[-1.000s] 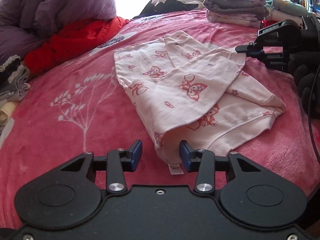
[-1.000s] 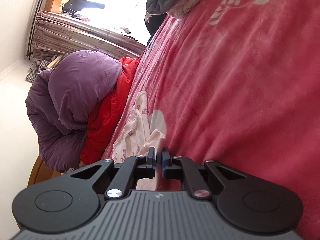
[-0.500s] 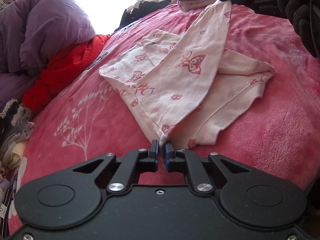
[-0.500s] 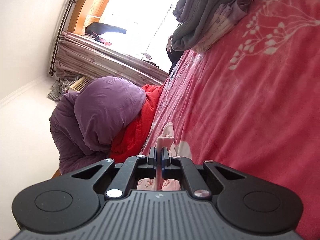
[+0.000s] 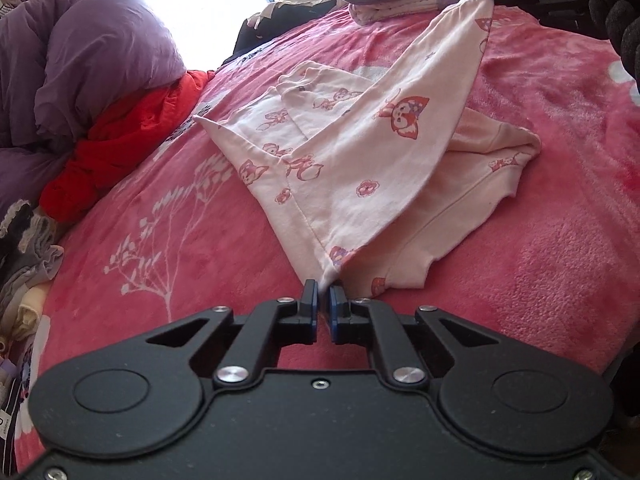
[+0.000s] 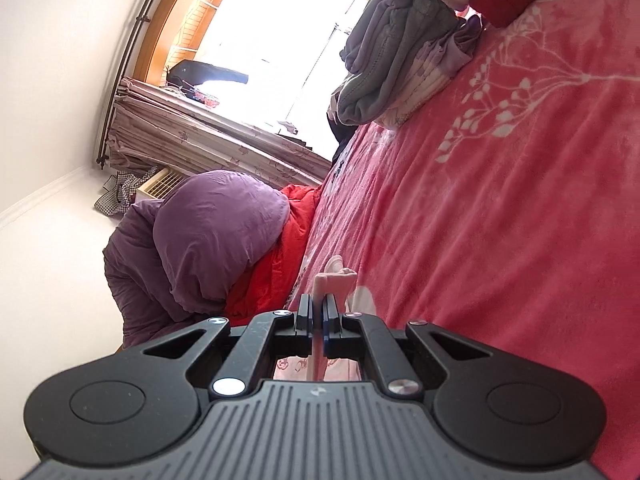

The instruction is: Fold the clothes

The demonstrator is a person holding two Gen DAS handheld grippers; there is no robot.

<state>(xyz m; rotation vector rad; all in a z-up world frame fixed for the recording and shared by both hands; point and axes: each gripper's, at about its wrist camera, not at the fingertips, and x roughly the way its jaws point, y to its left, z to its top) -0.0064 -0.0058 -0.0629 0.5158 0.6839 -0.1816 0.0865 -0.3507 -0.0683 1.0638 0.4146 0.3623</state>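
pink printed top [image 5: 372, 160]: soft, light, limp | left gripper [image 5: 324, 300] pinches hem corner | right gripper [image 6: 318, 312] clamps far edge

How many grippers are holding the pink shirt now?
2. The left gripper pinches the pink shirt at its near corner; the right gripper holds its far raised end.

Pink fleece blanket [image 5: 540, 240] with white tree motif [image 5: 160, 248] covering the bed; purple duvet [image 5: 80, 64] heaped over red quilt [image 5: 120, 148]; folded grey and lilac clothes stack [image 6: 404, 56]; pleated curtain [image 6: 200, 132] below bright window [image 6: 280, 32].
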